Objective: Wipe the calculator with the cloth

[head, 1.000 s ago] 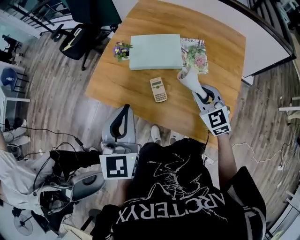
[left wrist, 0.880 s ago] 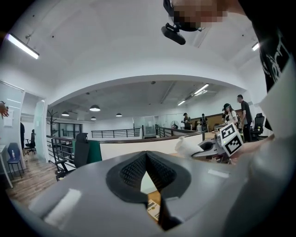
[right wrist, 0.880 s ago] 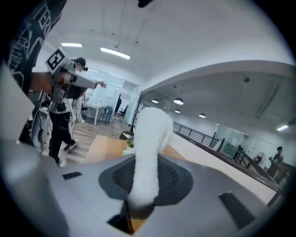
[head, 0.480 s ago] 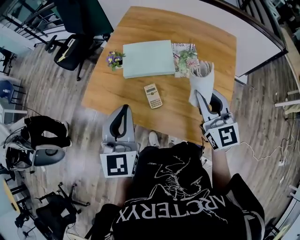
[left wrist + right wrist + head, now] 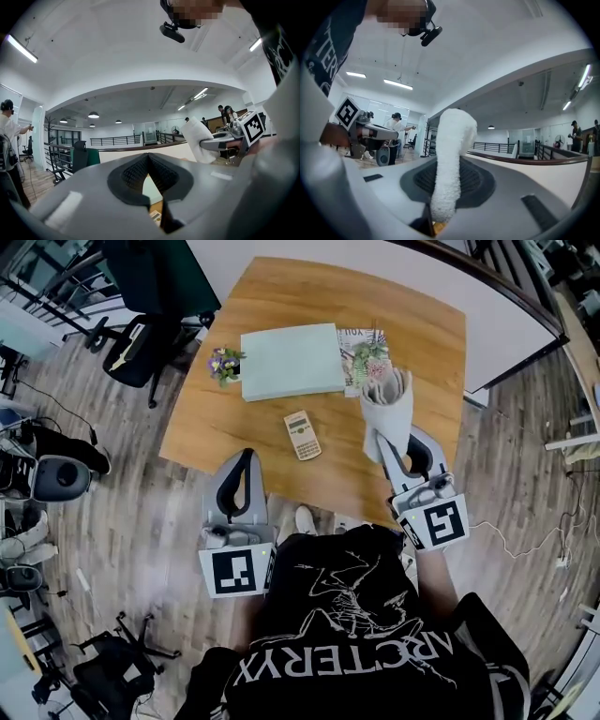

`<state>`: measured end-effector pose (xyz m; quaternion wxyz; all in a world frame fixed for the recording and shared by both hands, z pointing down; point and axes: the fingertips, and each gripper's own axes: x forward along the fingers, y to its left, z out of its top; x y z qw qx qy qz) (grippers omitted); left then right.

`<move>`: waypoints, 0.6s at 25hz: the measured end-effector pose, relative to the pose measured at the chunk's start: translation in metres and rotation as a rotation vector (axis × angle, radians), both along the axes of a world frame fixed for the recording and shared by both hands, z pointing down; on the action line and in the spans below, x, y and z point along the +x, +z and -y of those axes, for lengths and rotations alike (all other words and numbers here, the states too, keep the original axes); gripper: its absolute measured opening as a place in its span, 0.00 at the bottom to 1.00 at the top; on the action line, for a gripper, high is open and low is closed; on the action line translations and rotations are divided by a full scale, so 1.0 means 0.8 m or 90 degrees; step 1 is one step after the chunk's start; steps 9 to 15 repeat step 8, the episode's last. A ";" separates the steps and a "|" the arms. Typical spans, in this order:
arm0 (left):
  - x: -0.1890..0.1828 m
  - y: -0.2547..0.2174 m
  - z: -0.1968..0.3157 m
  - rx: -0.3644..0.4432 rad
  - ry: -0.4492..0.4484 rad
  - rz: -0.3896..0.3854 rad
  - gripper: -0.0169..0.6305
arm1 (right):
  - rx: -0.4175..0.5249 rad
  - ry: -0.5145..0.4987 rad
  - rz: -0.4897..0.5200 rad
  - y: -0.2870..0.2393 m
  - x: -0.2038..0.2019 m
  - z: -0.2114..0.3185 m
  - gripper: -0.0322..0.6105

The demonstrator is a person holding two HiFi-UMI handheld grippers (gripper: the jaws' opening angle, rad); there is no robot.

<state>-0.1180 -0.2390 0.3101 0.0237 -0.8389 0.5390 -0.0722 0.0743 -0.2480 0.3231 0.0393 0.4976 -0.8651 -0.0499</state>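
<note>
Right gripper (image 5: 405, 452): jaws clamped on the cloth (image 5: 386, 407). It's a white terry cloth bunched into a thick roll and pinched low between the pads. Most of it sticks out past the tips and flops over at the top. In the right gripper view the cloth fills the gap, with nothing else in there. This gripper sits over the near right corner of the table (image 5: 431, 343).

Left gripper (image 5: 245, 465): jaws pressed together, tips meeting, nothing held. It hangs off the table's near edge, over the wood floor.

Calculator (image 5: 302, 435): flat on the table, face up, nothing touching it.
- It lies ahead of the left gripper and a bit to its right.
- From the right gripper it's off to the left, roughly level with the cloth's lower end.
- There's a clear gap between cloth and calculator, no contact.
- In the left gripper view a sliver of it shows below the closed tips.

Beyond the calculator, further from both grippers:
- A green pad (image 5: 291, 360), with a magazine (image 5: 347, 338) against its right edge.
- Purple flowers (image 5: 223, 363) at the pad's left edge, well ahead of the left gripper.
- A small potted plant (image 5: 373, 360) on the magazine, just beyond the top of the cloth.

A black office chair (image 5: 131, 334) stands off the table's far left corner.
</note>
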 end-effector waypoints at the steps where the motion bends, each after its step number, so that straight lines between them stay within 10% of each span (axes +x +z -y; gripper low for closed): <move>1: -0.001 -0.001 -0.001 -0.003 -0.001 0.001 0.04 | 0.001 -0.002 -0.001 -0.001 -0.002 0.000 0.19; 15: -0.007 -0.004 -0.005 0.010 -0.002 -0.002 0.04 | -0.004 -0.004 0.000 0.003 -0.006 -0.004 0.19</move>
